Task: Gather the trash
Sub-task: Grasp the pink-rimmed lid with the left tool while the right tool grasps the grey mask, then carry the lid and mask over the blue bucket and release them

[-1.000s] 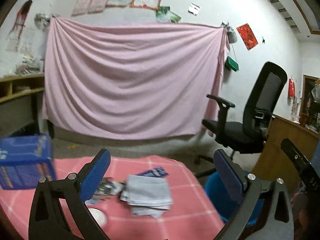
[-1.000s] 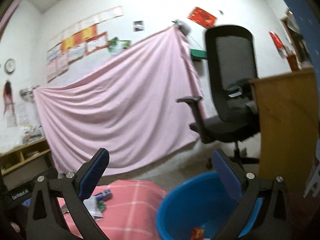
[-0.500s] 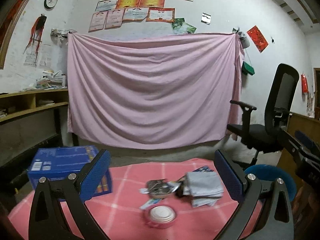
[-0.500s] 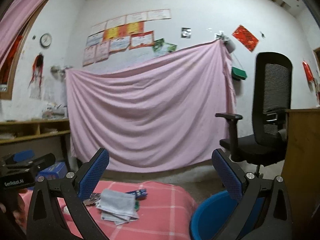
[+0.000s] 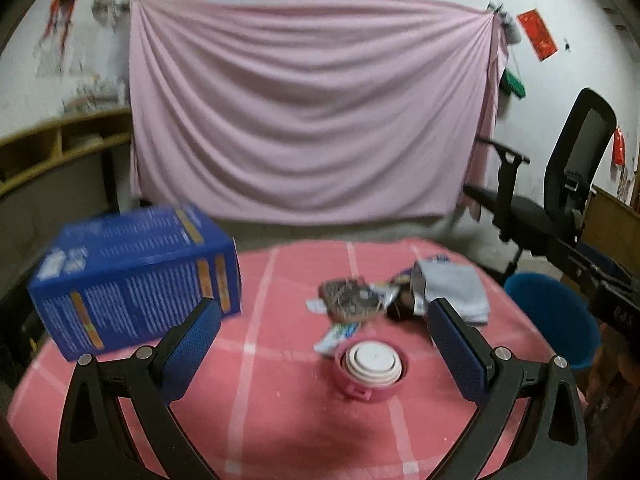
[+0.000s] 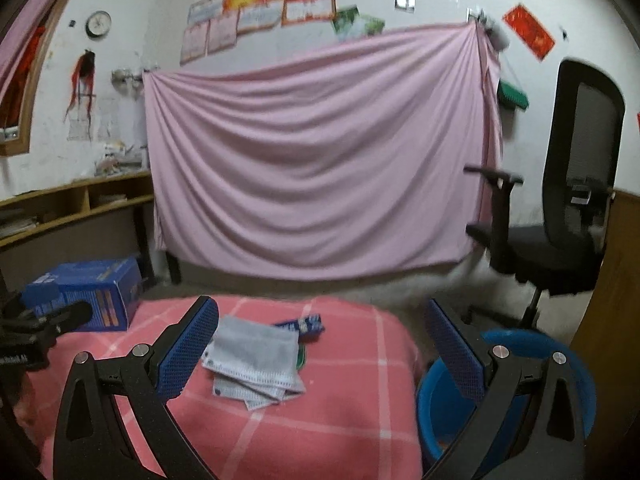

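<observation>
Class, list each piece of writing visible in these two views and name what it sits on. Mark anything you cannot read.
Nothing can be quoted.
Blue box: print blurred.
Wall certificates: too small.
Wall clock: numerals too small.
Left gripper lettering: unreadable.
Right gripper marking: unreadable.

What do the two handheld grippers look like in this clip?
Both match. The left gripper and the right gripper each have two black, cut-out arms joined by round silver bolts, ending in flat fingers faced with textured blue pads. The left gripper's black body carries small white lettering, unreadable here. No sleeves or cables show.
</observation>
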Demonstrator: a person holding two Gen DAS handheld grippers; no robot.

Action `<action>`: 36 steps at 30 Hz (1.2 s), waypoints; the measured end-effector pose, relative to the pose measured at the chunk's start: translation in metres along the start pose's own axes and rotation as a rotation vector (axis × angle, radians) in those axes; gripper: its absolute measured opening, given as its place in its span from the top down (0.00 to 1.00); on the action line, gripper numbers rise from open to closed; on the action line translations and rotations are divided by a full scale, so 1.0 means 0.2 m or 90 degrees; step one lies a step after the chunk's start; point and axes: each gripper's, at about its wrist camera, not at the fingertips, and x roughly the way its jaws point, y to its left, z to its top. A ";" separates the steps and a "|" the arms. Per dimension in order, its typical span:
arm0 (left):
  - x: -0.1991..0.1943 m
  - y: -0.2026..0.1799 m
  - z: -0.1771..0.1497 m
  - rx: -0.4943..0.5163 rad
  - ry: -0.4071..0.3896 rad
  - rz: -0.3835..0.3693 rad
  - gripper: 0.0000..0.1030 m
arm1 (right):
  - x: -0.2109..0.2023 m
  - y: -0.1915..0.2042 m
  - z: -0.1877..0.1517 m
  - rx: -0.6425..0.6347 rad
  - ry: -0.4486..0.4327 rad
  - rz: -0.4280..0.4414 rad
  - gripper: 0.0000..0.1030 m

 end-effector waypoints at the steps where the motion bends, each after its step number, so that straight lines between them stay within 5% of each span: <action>1: 0.02 0.00 0.00 -0.003 0.018 -0.006 0.02 | 0.02 -0.01 0.00 0.005 0.013 0.001 0.00; 10: 0.19 -0.03 0.01 -0.001 0.169 -0.074 0.05 | 0.23 -0.02 -0.04 0.040 0.163 0.052 0.00; 16: 0.26 -0.10 0.01 0.040 0.235 -0.089 0.26 | 0.39 -0.02 -0.10 0.039 0.266 0.081 0.09; 22: 0.30 -0.14 0.01 0.068 0.249 -0.084 0.42 | 0.50 0.04 -0.11 0.021 0.321 0.111 0.20; 24: 0.31 -0.14 0.00 0.071 0.251 -0.083 0.48 | 0.53 0.06 -0.12 0.012 0.337 0.117 0.27; 36: 0.29 -0.11 0.00 0.031 0.228 -0.090 0.49 | 0.51 0.06 -0.16 0.033 0.362 0.176 0.79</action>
